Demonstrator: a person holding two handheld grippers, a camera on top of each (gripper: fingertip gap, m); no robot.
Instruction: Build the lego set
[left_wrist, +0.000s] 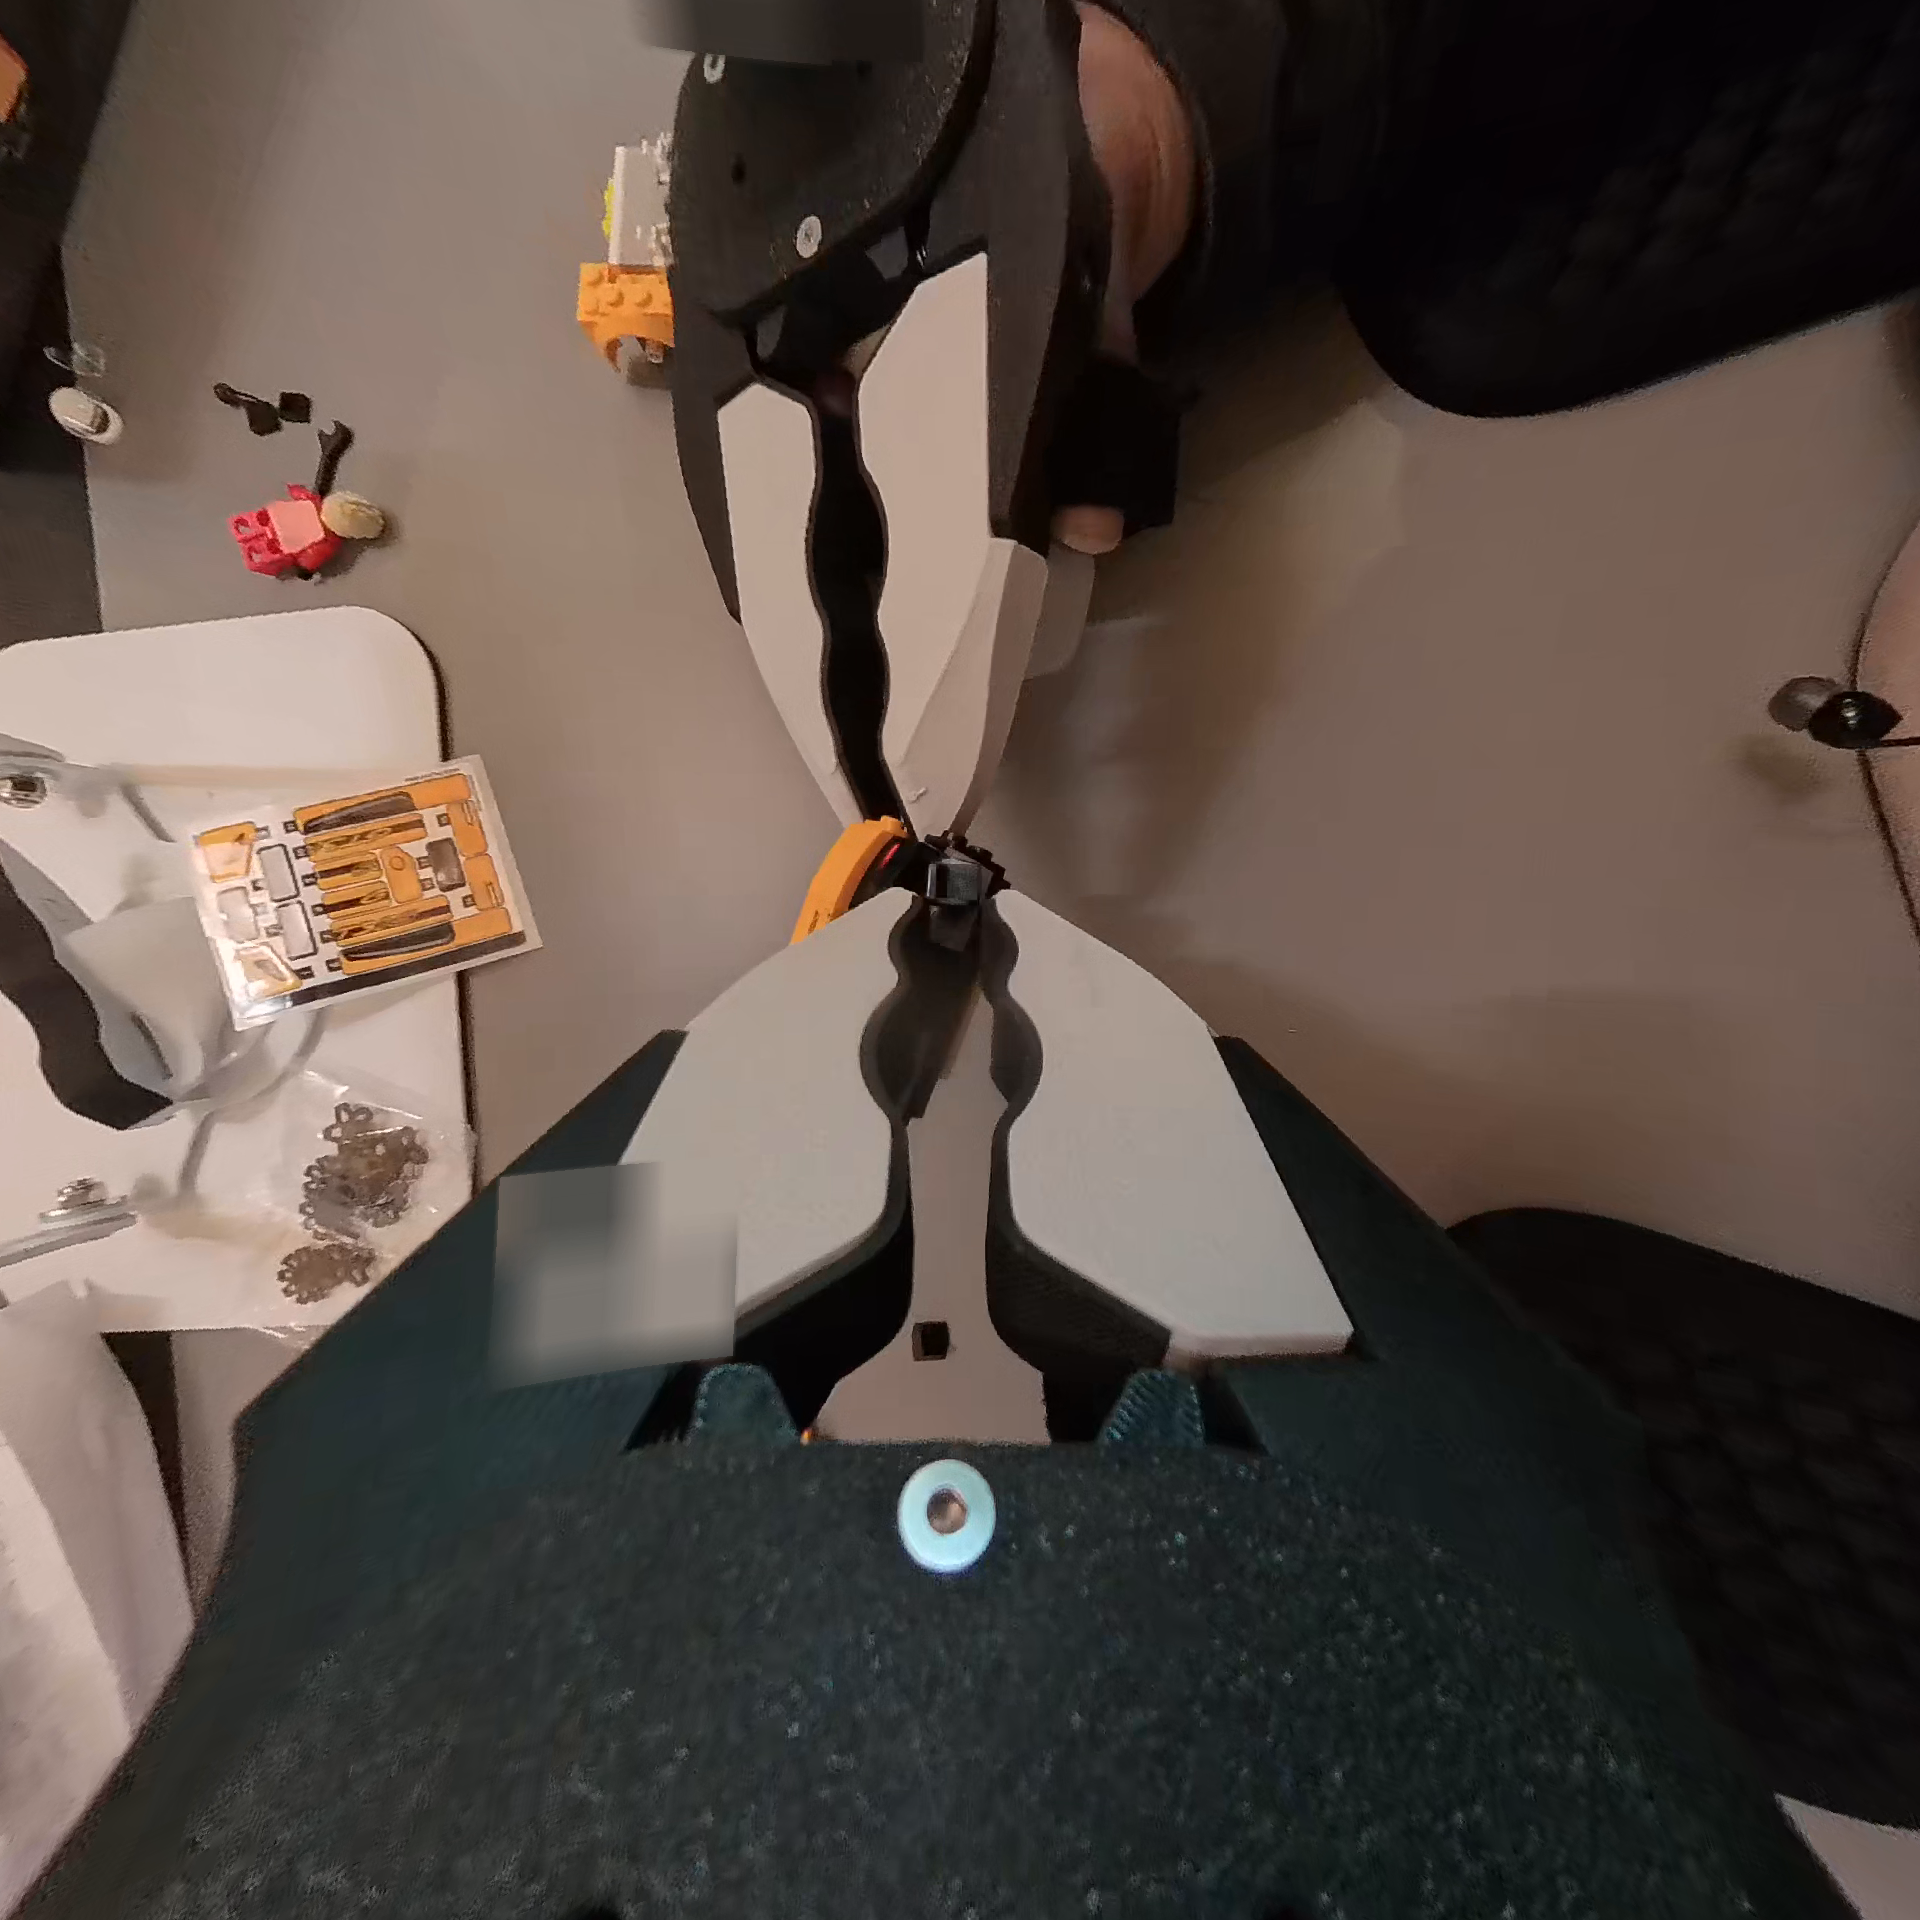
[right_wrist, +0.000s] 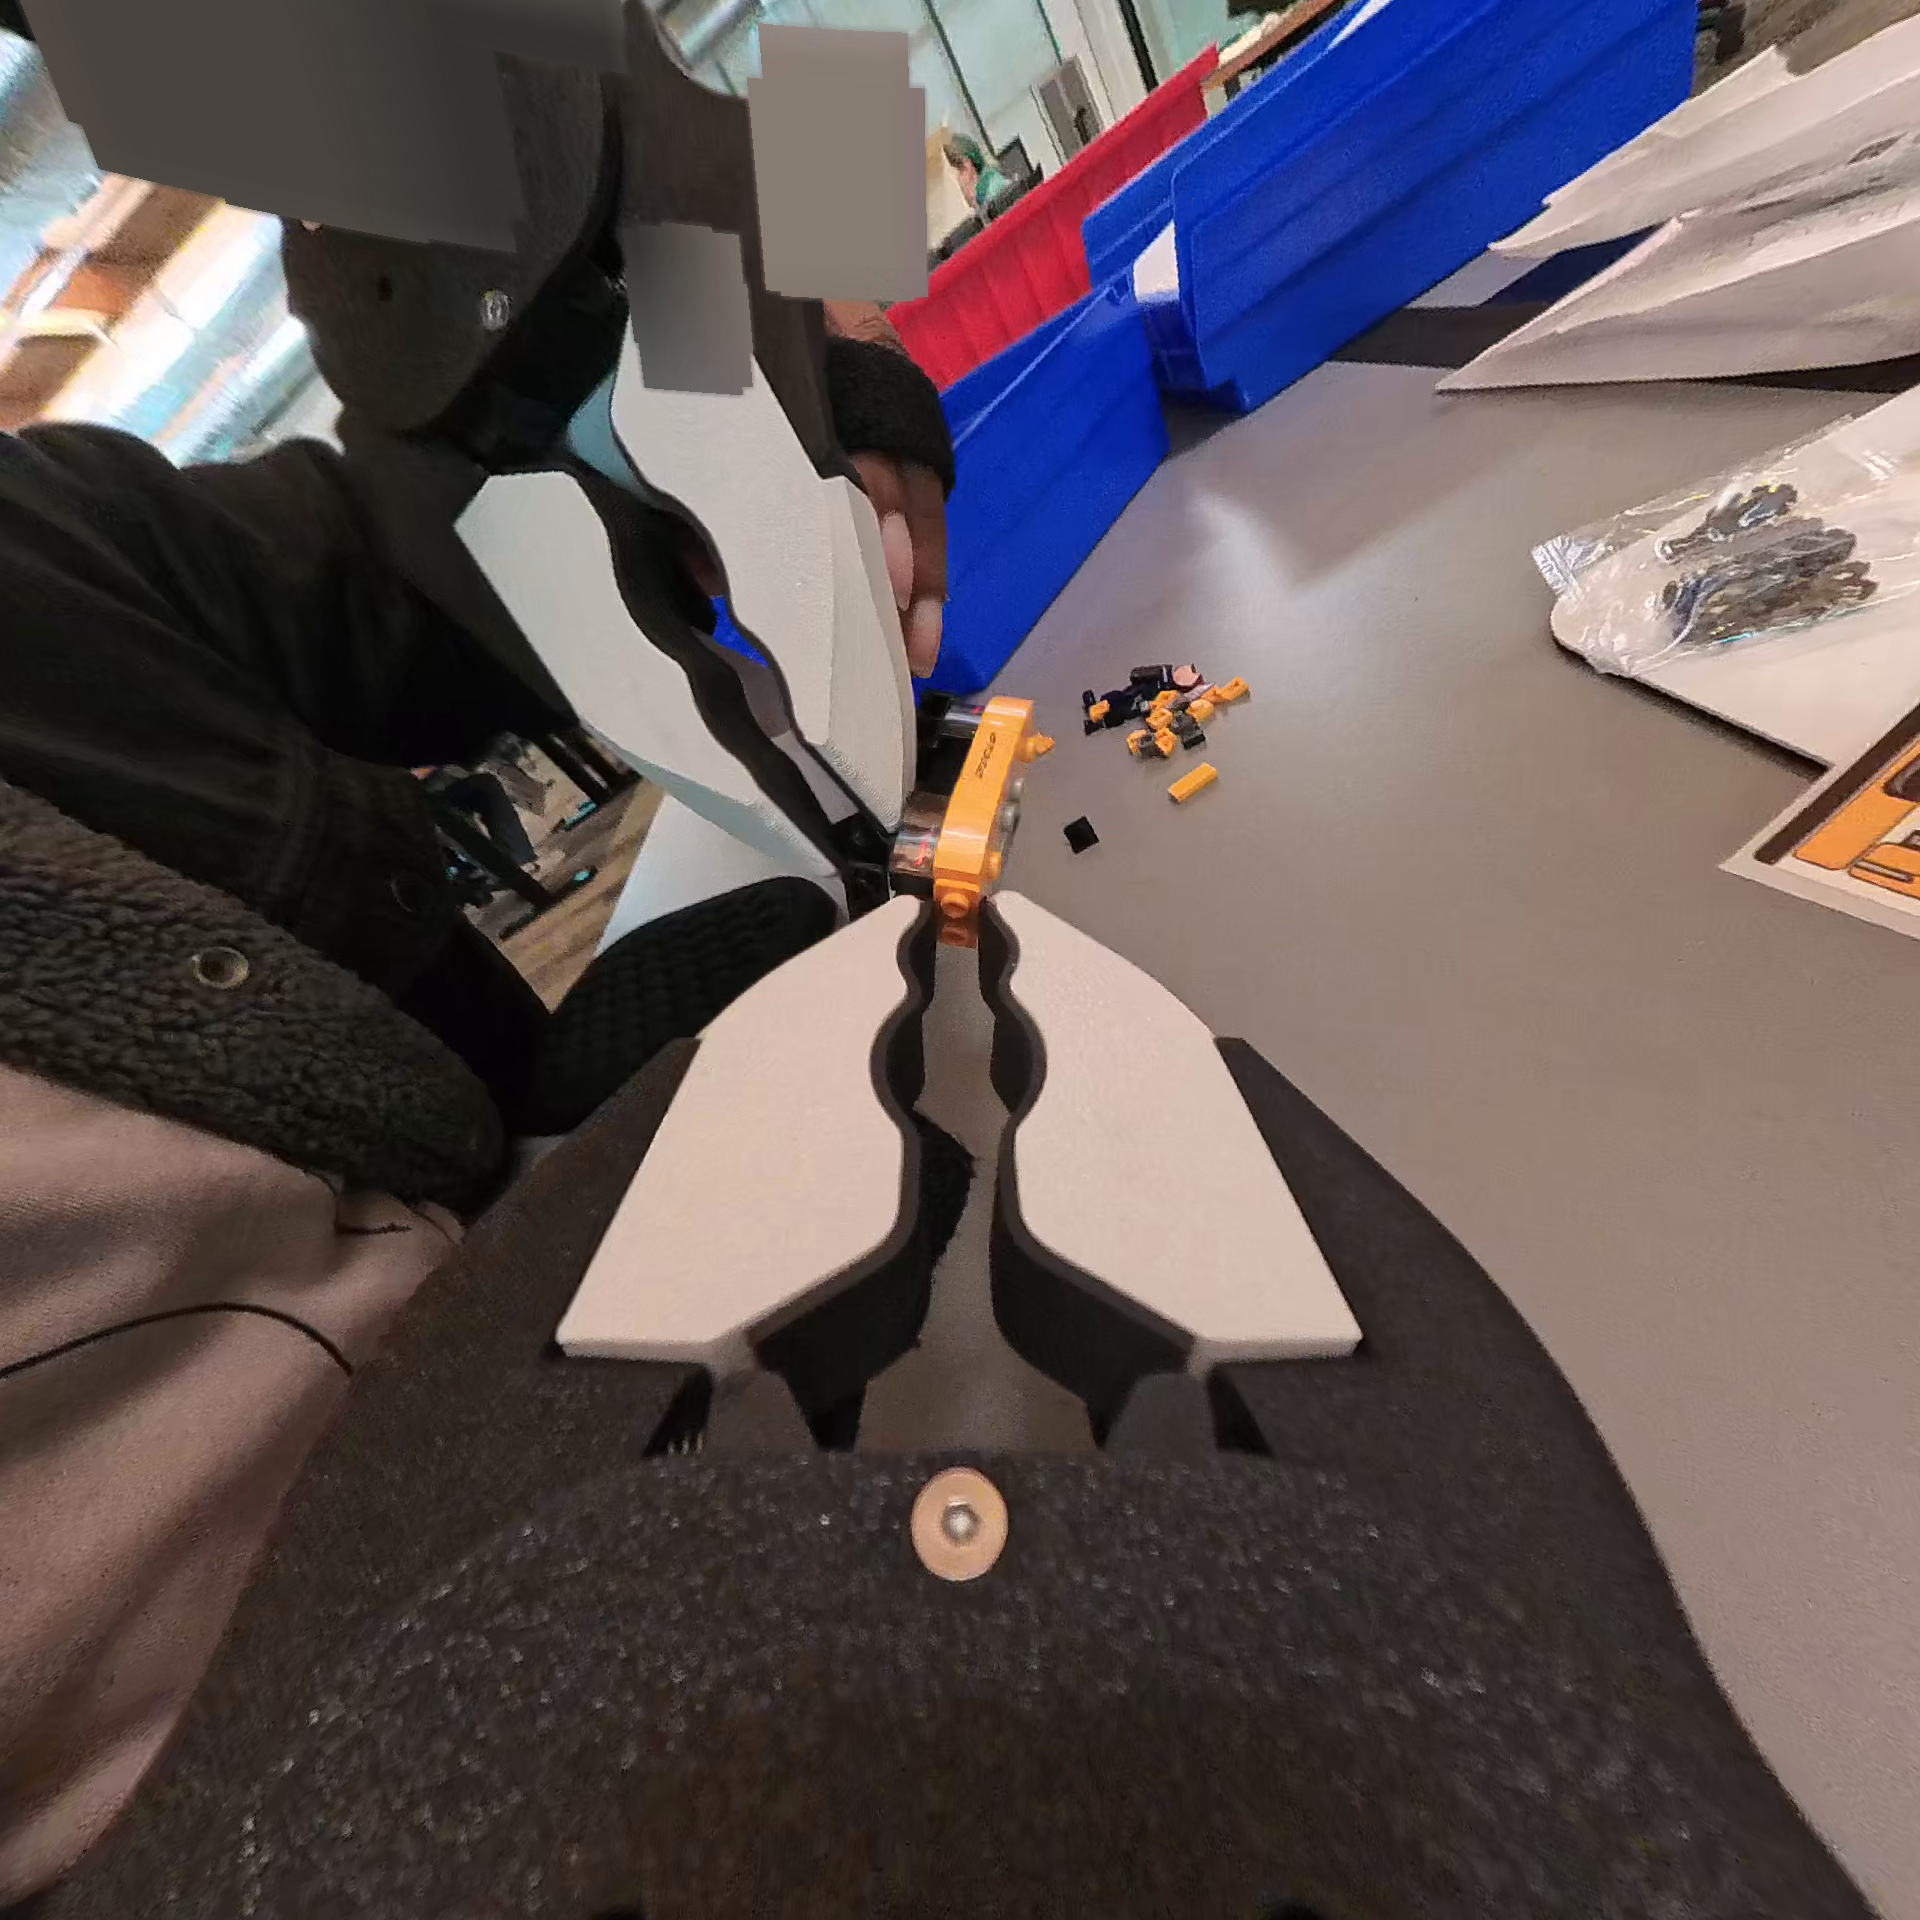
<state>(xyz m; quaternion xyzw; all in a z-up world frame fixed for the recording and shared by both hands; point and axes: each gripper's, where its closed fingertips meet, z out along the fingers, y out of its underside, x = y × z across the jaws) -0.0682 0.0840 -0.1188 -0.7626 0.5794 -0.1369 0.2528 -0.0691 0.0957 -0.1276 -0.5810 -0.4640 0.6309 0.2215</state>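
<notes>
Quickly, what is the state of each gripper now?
Left gripper: closed on a small black piece.
Right gripper: closed on the orange lego assembly.

The supporting surface is a flat grey table (right_wrist: 1455, 1039). Lying directly on it are a cluster of small orange and black lego pieces (right_wrist: 1164, 712), a single orange tile (right_wrist: 1192, 782), a small black piece (right_wrist: 1080, 834), a clear bag of dark parts (right_wrist: 1756, 571), a sticker sheet (left_wrist: 364, 894) and blue bins (right_wrist: 1049, 499). A partly built orange-and-grey lego assembly (left_wrist: 629, 281) and a red-and-pink minifigure part (left_wrist: 286, 535) also rest on the surface, well apart from the sticker sheet.
</notes>
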